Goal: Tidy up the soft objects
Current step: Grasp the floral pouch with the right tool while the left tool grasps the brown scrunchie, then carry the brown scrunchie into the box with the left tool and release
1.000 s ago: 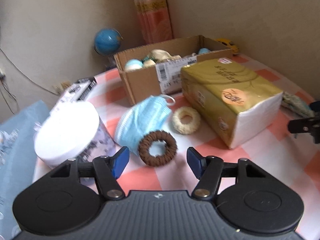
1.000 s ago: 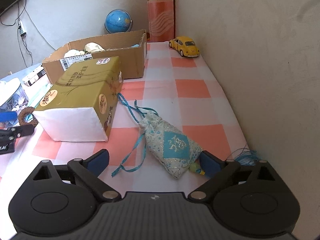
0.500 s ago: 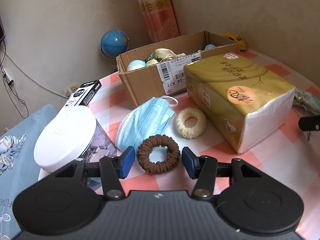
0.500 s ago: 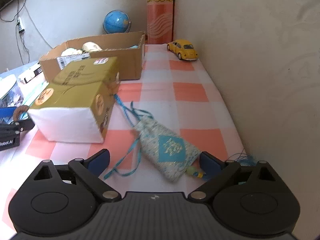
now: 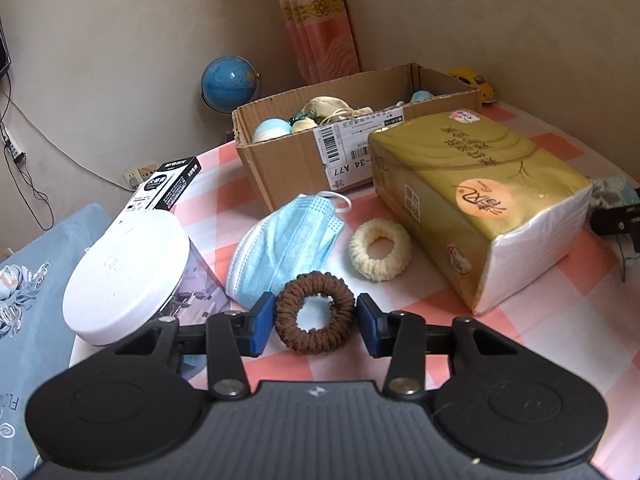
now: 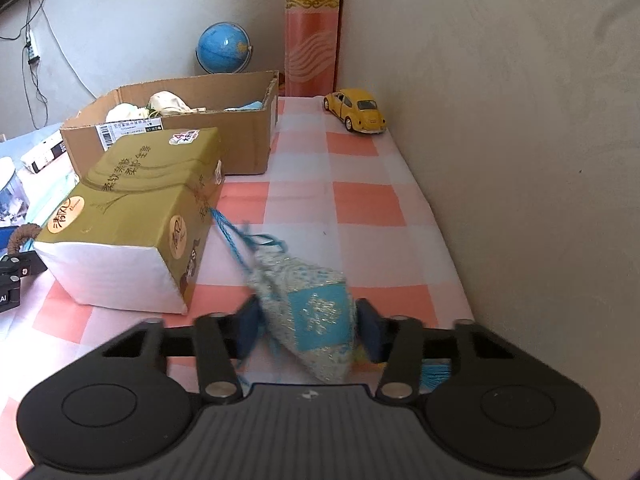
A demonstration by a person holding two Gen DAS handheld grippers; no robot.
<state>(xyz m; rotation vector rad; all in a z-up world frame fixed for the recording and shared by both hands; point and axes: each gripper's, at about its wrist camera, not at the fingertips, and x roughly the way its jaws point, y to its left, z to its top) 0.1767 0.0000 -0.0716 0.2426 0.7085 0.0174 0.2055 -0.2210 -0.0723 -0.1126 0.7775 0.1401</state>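
Note:
In the left wrist view, a brown scrunchie lies on the checked cloth between the blue pads of my left gripper; the pads touch its two sides. A blue face mask and a cream scrunchie lie just beyond it. In the right wrist view, my right gripper is shut on a blue and silver drawstring pouch, tilted and blurred, its blue cord trailing toward the tissue pack. An open cardboard box with several soft items stands behind; it also shows in the right wrist view.
A white-lidded jar stands left of the left gripper, with a black and white box behind it. A yellow toy car sits by the wall. A blue globe and a pink curtain are at the back.
My left gripper moved forward around the brown scrunchie and closed onto it. My right gripper closed on the pouch, which has tipped up from the cloth.

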